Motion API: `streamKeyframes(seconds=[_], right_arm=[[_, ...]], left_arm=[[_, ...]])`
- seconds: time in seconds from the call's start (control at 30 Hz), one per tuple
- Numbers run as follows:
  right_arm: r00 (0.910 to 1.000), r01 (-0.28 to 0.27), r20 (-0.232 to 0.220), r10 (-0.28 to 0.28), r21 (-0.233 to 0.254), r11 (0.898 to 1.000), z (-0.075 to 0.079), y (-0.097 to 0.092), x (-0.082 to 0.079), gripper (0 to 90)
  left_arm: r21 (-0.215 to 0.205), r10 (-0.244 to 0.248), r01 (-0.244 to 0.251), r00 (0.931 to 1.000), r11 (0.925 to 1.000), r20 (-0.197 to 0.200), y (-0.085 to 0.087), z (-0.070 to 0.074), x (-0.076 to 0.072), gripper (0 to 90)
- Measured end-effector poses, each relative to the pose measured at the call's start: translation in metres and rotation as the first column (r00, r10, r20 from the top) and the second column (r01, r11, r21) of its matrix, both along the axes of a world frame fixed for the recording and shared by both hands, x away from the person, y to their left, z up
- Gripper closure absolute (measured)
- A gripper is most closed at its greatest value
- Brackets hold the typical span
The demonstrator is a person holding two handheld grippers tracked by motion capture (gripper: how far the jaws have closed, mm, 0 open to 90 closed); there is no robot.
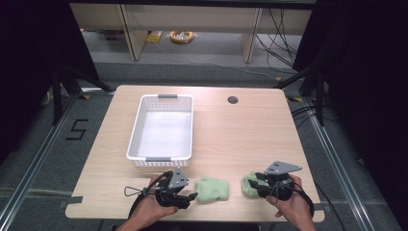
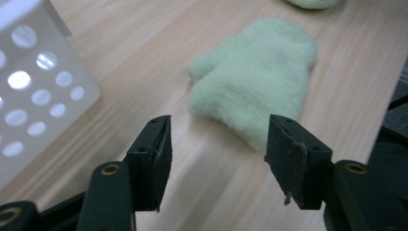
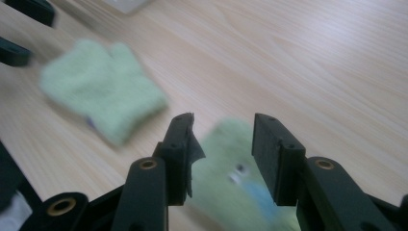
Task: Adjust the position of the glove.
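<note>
At the table's near edge, the left gripper (image 1: 185,198) has its jaws apart just short of a green mitten (image 1: 212,189) lying flat. The right gripper (image 1: 251,182) holds its jaws apart around a second mitten (image 3: 230,179). Beyond them stands a white basket (image 1: 136,136)

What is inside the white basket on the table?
The basket looks empty: its pale floor shows bare in the high view. Both green mittens lie outside it, one by the left gripper, one at the right gripper.
</note>
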State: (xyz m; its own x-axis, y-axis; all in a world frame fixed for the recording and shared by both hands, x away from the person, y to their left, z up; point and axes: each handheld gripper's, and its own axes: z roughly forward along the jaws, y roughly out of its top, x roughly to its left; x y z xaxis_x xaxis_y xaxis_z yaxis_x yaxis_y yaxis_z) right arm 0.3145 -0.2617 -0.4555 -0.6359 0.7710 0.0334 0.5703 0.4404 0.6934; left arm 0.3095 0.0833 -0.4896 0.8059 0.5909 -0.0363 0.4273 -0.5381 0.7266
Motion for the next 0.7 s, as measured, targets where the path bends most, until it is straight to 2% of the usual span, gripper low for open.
streamKeyframes(seconds=[0.03,0.07,0.1,0.23,0.27,0.3,0.33,0.43,0.5,0.53,0.6,0.7], right_arm=[[1.0000,0.000,0.000,0.000,0.000,1.000,0.000,0.000,0.000,60.0],[0.9999,0.009,0.006,-0.009,-0.024,1.000,-0.001,-0.009,0.000,60.2],[0.9999,0.017,-0.001,-0.017,-0.026,1.000,-0.002,-0.012,0.000,60.3],[0.9991,0.040,-0.013,-0.040,-0.040,0.998,-0.007,-0.020,0.001,60.2],[0.9990,0.043,-0.012,-0.043,-0.040,0.998,-0.008,-0.022,0.001,60.2],[0.9961,0.073,-0.048,-0.074,-0.024,0.997,-0.008,-0.021,-0.001,60.4],[0.9991,0.038,-0.018,-0.039,-0.042,0.998,-0.012,-0.026,0.002,60.4],[0.9987,0.042,-0.025,-0.044,-0.049,0.998,-0.014,-0.028,0.003,60.5],[0.9976,0.047,-0.047,-0.050,-0.052,0.998,-0.017,-0.029,0.004,60.6],[0.9983,0.035,-0.044,-0.038,-0.051,0.998,-0.019,-0.030,0.005,60.6],[0.9982,0.028,-0.051,-0.031,-0.059,0.998,-0.022,-0.028,0.006,60.7],[0.9984,0.028,-0.047,-0.031,-0.052,0.998,-0.025,-0.026,0.007,60.9]], left_arm=[[0.000,0.000,0.000,1.0000,1.0000,0.000,0.000,0.000,0.000,40.3],[-0.007,-0.002,0.002,0.9999,1.0000,-0.016,0.002,-0.001,-0.003,39.2],[0.010,-0.005,0.005,1.0000,0.9999,0.000,0.004,-0.001,-0.003,38.5],[-0.006,-0.004,0.004,0.9998,1.0000,-0.018,0.005,-0.001,-0.004,36.0],[-0.027,0.017,-0.017,0.9994,0.9995,-0.029,0.005,-0.003,-0.006,35.2],[-0.001,0.004,-0.004,0.9998,1.0000,-0.018,0.007,-0.002,-0.005,34.4],[-0.006,0.009,-0.010,0.9995,0.9999,-0.029,0.009,-0.003,-0.007,33.6],[-0.024,0.014,-0.015,0.9989,0.9996,-0.045,0.011,-0.004,-0.009,32.0],[-0.029,0.030,-0.032,0.9975,0.9991,-0.063,0.016,-0.005,-0.010,30.7],[-0.055,0.040,-0.044,0.9960,0.9975,-0.080,0.015,-0.006,-0.011,30.2],[-0.045,0.034,-0.037,0.9970,0.9983,-0.069,0.017,-0.006,-0.011,28.9],[-0.047,0.037,-0.040,0.9965,0.9981,-0.075,0.019,-0.006,-0.013,27.9]])
